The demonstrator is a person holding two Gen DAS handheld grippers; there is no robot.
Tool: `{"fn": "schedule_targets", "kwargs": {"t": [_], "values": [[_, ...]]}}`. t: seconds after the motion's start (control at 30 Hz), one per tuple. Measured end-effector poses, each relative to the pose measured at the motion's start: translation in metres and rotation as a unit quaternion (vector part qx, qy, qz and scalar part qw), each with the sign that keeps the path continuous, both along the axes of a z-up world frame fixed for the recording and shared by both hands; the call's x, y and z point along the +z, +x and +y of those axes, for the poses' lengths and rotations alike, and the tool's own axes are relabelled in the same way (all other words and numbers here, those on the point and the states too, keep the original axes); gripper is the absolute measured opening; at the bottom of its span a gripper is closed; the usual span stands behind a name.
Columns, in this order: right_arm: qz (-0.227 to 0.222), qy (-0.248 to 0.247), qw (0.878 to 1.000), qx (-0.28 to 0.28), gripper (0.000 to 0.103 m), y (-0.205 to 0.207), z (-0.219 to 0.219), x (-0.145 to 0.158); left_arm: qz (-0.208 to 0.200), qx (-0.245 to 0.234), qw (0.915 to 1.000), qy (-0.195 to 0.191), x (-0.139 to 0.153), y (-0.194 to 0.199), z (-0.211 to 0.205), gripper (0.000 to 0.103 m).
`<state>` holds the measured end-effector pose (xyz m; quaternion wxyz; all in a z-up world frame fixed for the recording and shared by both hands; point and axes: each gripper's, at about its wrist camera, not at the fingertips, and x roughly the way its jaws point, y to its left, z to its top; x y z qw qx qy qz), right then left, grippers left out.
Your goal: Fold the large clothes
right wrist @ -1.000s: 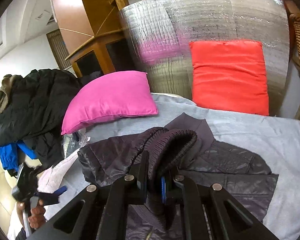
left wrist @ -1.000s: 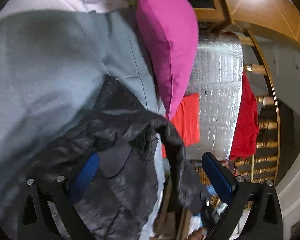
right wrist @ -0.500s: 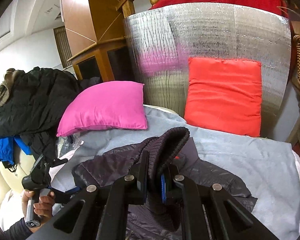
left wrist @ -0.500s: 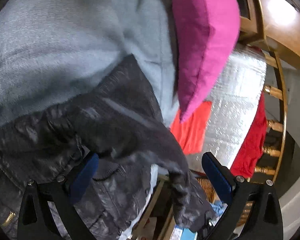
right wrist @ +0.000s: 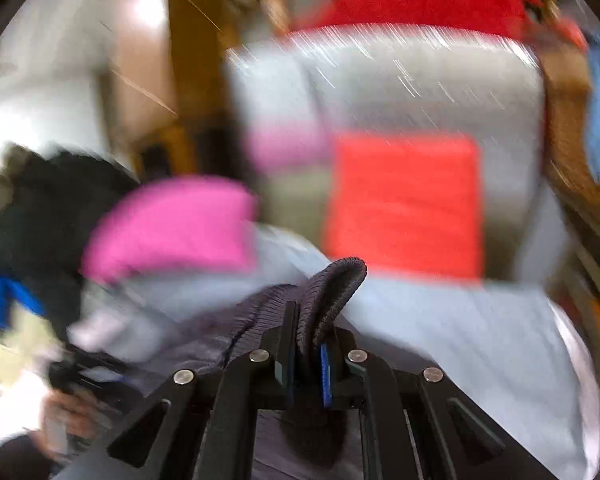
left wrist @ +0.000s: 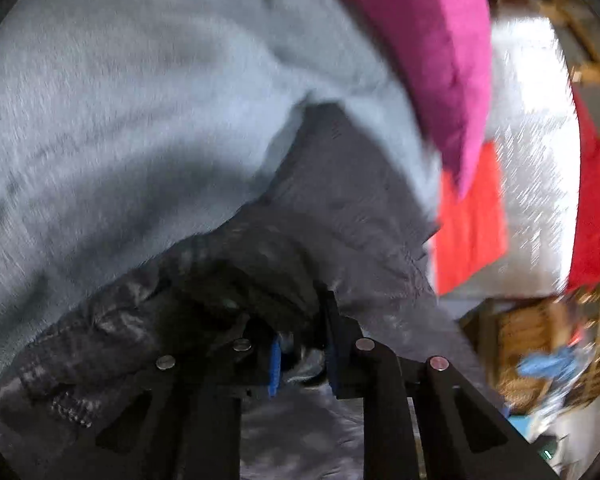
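- grey blanket spread wide, both views blurred
- dark jacket lies on blanket, near pink pillow and red cushion
- left gripper closing, bunched jacket fabric between the pads
- right gripper pressed together, pinching jacket's ribbed cuff

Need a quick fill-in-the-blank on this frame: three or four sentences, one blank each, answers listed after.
1. The right gripper is clamped on the jacket's ribbed ____.
2. The dark jacket lies on a ____ blanket.
3. The pillow next to the orange-red cushion is ____.
4. The left gripper is closing, with dark ____ fabric between its fingers.

Answers: cuff; grey; pink; jacket
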<state>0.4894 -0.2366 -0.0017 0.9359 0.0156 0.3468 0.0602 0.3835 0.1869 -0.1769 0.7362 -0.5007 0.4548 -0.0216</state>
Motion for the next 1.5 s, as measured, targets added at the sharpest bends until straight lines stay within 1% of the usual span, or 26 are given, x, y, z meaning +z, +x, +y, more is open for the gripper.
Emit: {"fn": "schedule_targets", "kwargs": {"t": [0.1,0.17,0.27,0.4,0.47,0.5,0.53,0.6,0.67,0.7,0.73,0.8,0.83,0.87,0.9,1.0,1.03,1.1,1.17,1.27,1.3,1.33,1.37,1.43,1.47,1.5], "values": [[0.083,-0.043,0.995,-0.029,0.009,0.005,-0.019,-0.076,-0.003,-0.011,0.9995,0.030,0.005,-0.001,-0.003,0.020],[0.102,-0.041,0.993,-0.036,0.009,0.004,-0.021,-0.102,-0.001,-0.022,0.9983,0.053,0.012,0.000,-0.005,0.022],[0.092,-0.023,0.994,-0.046,0.009,0.008,-0.021,-0.102,-0.008,-0.033,0.9964,0.077,0.020,-0.002,-0.003,0.023],[0.036,-0.005,0.999,-0.041,0.009,0.009,-0.017,-0.066,-0.016,-0.050,0.9931,0.105,0.025,-0.006,-0.003,0.027],[0.005,0.004,0.999,-0.039,0.009,0.003,-0.016,-0.047,-0.015,-0.054,0.9922,0.111,0.020,0.005,-0.007,0.030],[0.002,0.003,0.999,-0.040,0.009,0.001,-0.017,-0.044,-0.015,-0.057,0.9918,0.114,0.019,0.004,-0.008,0.032],[0.007,0.001,0.999,-0.043,0.009,0.000,-0.019,-0.047,-0.014,-0.059,0.9916,0.114,0.018,0.004,-0.010,0.036],[0.040,-0.022,0.997,-0.056,0.009,-0.001,-0.024,-0.075,-0.014,-0.066,0.9910,0.116,0.020,0.001,-0.012,0.041],[0.100,-0.027,0.993,-0.065,0.009,0.002,-0.032,-0.112,-0.008,-0.072,0.9890,0.129,0.028,-0.007,-0.014,0.046],[0.116,-0.019,0.991,-0.067,0.011,0.003,-0.036,-0.123,-0.008,-0.074,0.9885,0.132,0.031,-0.013,-0.012,0.049],[0.123,-0.012,0.990,-0.069,0.014,0.002,-0.039,-0.128,-0.010,-0.075,0.9874,0.139,0.037,-0.019,-0.010,0.055],[0.124,0.000,0.989,-0.077,0.023,0.003,-0.043,-0.127,-0.018,-0.064,0.9822,0.175,0.052,-0.031,-0.008,0.067],[0.127,0.007,0.989,-0.077,0.040,0.003,-0.044,-0.124,-0.027,-0.052,0.9779,0.200,0.063,-0.040,-0.006,0.069],[0.131,0.017,0.988,-0.076,0.076,0.004,-0.047,-0.121,-0.032,-0.044,0.9754,0.214,0.070,-0.044,-0.004,0.069],[0.124,0.028,0.989,-0.074,0.084,0.001,-0.050,-0.116,-0.035,-0.033,0.9728,0.226,0.076,-0.049,-0.001,0.069],[0.092,0.019,0.990,-0.103,0.085,-0.012,-0.062,-0.098,-0.058,0.014,0.9634,0.261,0.097,-0.051,0.007,0.069],[0.081,0.024,0.990,-0.117,0.085,-0.016,-0.066,-0.091,-0.069,0.020,0.9585,0.276,0.103,-0.049,0.007,0.069],[0.036,0.049,0.989,-0.132,0.085,-0.029,-0.072,-0.067,-0.092,0.016,0.9483,0.303,0.113,-0.044,-0.003,0.069],[0.001,0.088,0.991,-0.097,0.085,-0.036,-0.065,-0.047,-0.115,-0.006,0.9389,0.325,0.115,-0.031,-0.021,0.069],[-0.001,0.118,0.993,-0.033,0.085,-0.032,-0.038,-0.040,-0.128,-0.048,0.9280,0.346,0.101,-0.008,-0.052,0.069],[0.006,0.115,0.993,-0.010,0.085,-0.027,-0.024,-0.046,-0.128,-0.067,0.9202,0.364,0.093,-0.002,-0.061,0.069],[0.012,0.108,0.994,-0.005,0.085,-0.025,-0.017,-0.053,-0.121,-0.076,0.9154,0.376,0.087,0.004,-0.068,0.069],[0.031,0.101,0.994,-0.008,0.085,-0.017,-0.011,-0.070,-0.102,-0.092,0.9074,0.397,0.074,0.009,-0.074,0.069],[0.086,0.098,0.991,-0.027,0.085,-0.005,-0.012,-0.106,-0.054,-0.123,0.8859,0.444,0.043,0.022,-0.079,0.069],[0.111,0.090,0.989,-0.041,0.085,0.000,-0.015,-0.124,-0.052,-0.131,0.8796,0.455,0.034,0.023,-0.077,0.070],[0.126,0.092,0.987,-0.041,0.085,0.003,-0.018,-0.141,-0.071,-0.135,0.8711,0.467,0.031,0.019,-0.077,0.070]]}}
